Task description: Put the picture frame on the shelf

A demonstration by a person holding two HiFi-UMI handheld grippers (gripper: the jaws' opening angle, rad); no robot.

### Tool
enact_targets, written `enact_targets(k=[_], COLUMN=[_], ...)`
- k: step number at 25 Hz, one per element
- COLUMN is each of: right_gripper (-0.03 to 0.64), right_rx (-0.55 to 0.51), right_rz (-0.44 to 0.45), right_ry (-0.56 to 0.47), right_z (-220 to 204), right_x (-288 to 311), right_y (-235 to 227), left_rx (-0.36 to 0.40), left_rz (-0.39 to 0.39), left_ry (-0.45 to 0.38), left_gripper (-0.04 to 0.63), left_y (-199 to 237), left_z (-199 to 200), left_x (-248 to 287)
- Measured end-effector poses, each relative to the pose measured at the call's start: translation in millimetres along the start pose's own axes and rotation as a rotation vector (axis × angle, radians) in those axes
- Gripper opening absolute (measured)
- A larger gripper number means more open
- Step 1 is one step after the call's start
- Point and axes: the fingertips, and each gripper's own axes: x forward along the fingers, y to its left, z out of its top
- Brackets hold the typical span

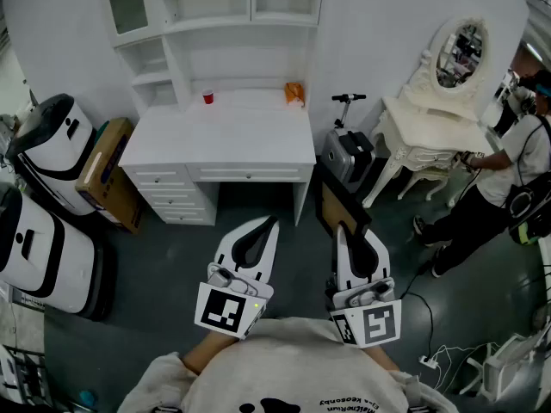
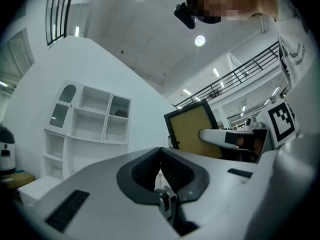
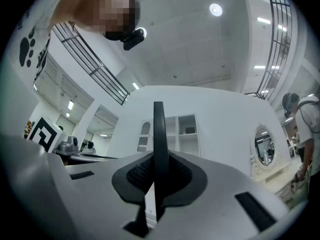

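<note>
The picture frame (image 1: 332,205), black-edged with a brown backing, is held upright in front of me, with my right gripper (image 1: 345,231) shut on its lower edge. In the right gripper view the frame (image 3: 158,134) shows edge-on as a thin black bar between the pads. The left gripper view shows the frame's (image 2: 192,129) brown side to the right. My left gripper (image 1: 269,224) is level beside it, shut with nothing in its jaws (image 2: 160,152). The white shelf unit (image 1: 251,17) rises over the white desk (image 1: 224,140) ahead.
A red cup (image 1: 207,96) and an orange object (image 1: 294,92) stand at the back of the desk. White machines (image 1: 52,144) and a cardboard box (image 1: 108,175) are on the left. On the right are a grey scooter case (image 1: 346,151), an ornate dressing table (image 1: 430,136) and a person (image 1: 508,175).
</note>
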Motion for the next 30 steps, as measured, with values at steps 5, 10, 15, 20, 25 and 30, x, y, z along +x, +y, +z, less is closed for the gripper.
enact_targets(k=[5,10,15,20,25,30], right_gripper=[0.054,0.054,0.054,0.054,0.054,0.054], right_rx=[0.001,0.029,0.099,0.108,0.097,0.092], right_rz=[0.018,0.027,0.038,0.025,0.03,0.036], right_ry=[-0.003,0.002,-0.009,-0.011,-0.011,-0.007], right_z=[-1,-10,-24,-33,-45,-67], right_x=[-2,-3,-4,12,53,111], right_y=[-9,-20,-25,-46,-57,-64], left_rx=[0.035,0.023,0.004,0.008,0.007,0.027], left_rz=[0.002,0.029,0.044,0.039,0.036,0.022], left_ry=[0.033,0.047,0.022,0.03,0.052,0.083], left_gripper=[0.02,0.02,0.02,0.02,0.02,0.02], left_y=[-6,-9,-3,3,35,83], left_z=[-9,-20,-27,-36,-47,-64], left_x=[4,5,7,32,62,98])
